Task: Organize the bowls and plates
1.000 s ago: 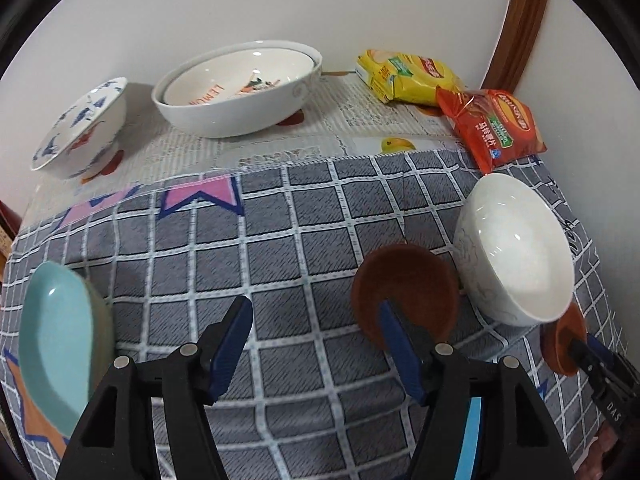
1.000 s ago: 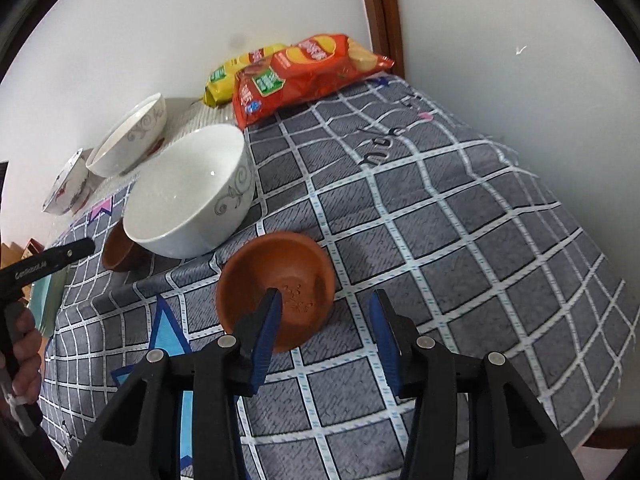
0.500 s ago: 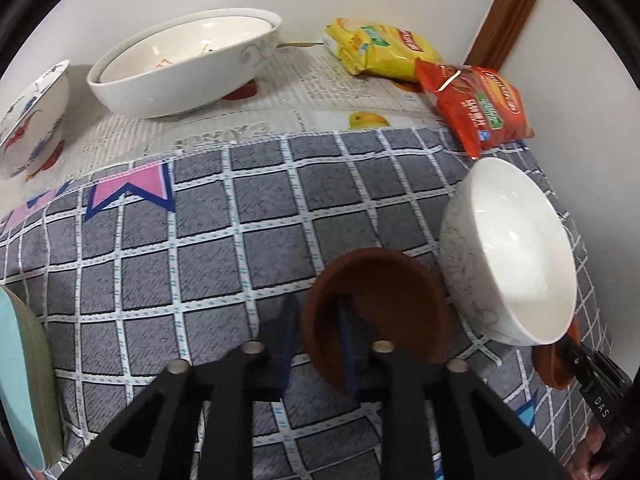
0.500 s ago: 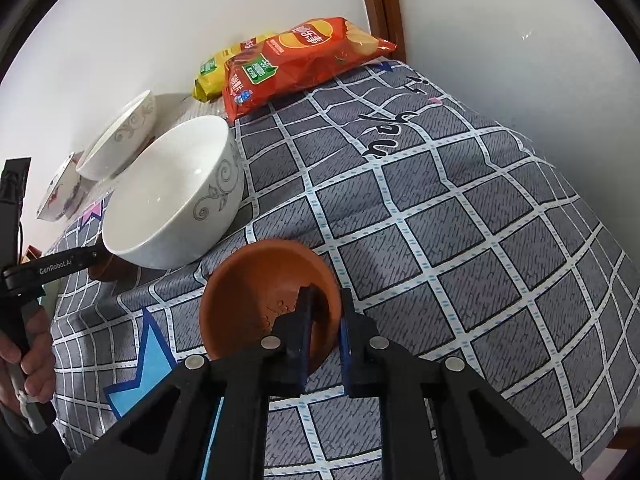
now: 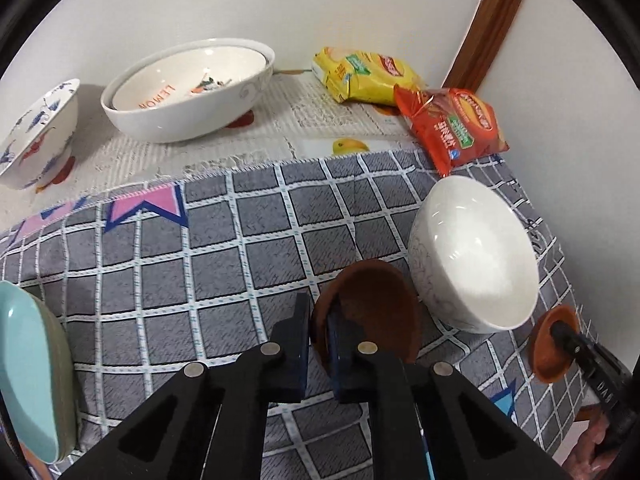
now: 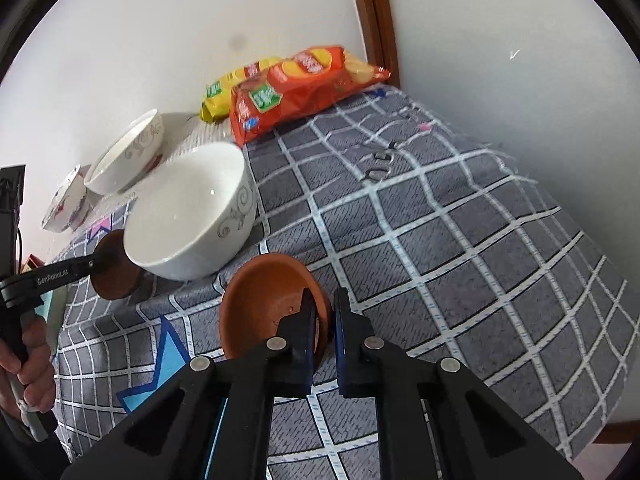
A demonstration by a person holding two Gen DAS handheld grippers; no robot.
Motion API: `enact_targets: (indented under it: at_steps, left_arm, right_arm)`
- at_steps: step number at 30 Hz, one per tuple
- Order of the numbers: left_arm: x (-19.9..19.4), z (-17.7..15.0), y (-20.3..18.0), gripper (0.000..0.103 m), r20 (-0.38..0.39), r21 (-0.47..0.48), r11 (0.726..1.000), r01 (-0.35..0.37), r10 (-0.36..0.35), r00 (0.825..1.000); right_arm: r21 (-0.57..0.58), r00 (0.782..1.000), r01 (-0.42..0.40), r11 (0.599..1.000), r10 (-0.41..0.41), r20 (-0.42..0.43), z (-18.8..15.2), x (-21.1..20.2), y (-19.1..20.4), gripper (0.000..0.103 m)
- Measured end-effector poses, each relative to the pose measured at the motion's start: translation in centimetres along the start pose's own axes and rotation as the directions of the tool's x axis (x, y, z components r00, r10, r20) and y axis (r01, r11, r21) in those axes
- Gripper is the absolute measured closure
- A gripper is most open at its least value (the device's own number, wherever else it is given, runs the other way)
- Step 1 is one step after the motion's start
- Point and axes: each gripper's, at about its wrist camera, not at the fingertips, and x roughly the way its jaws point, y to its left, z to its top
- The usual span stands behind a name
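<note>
Both grippers, left [image 5: 318, 334] and right [image 6: 323, 322], pinch 2 brown saucers [image 5: 366, 312] beside the white bowl [image 5: 474, 256]; lift level, slowly.

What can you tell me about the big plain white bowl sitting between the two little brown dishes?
The white bowl is deep, round and glossy, like glazed ceramic, with grey swirls painted on its outer wall. It looks empty. It sits upright on the grey checked cloth, in front of the red snack bag. A small brown dish lies on each side, very close to it; no gripper holds the bowl.
</note>
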Motion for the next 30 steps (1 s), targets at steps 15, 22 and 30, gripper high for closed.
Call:
enact_targets:
  at_steps: [15, 22, 30]
  left_arm:
    - [-4.6, 0.1, 5.9, 0.095, 0.065, -0.077, 0.995, -0.062, 0.067, 0.996]
    - [-4.7, 0.3, 7.8, 0.095, 0.076, -0.111, 0.992, -0.06, 0.069, 0.995]
    - [-3.8, 0.5, 8.1, 0.095, 0.075, -0.107, 0.994, -0.035, 0.043, 0.996]
  right_arm:
    - [-0.122, 0.997, -0.053, 0.991, 0.058, 0.043, 6.3, 0.2, 7.5, 0.094]
    - [-0.165, 1.0, -0.012, 0.986, 0.011, -0.011, 7.1, 4.4, 10.3, 0.094]
    - [-0.204, 0.997, 0.043, 0.978, -0.054, -0.047, 6.8, 6.9, 11.4, 0.094]
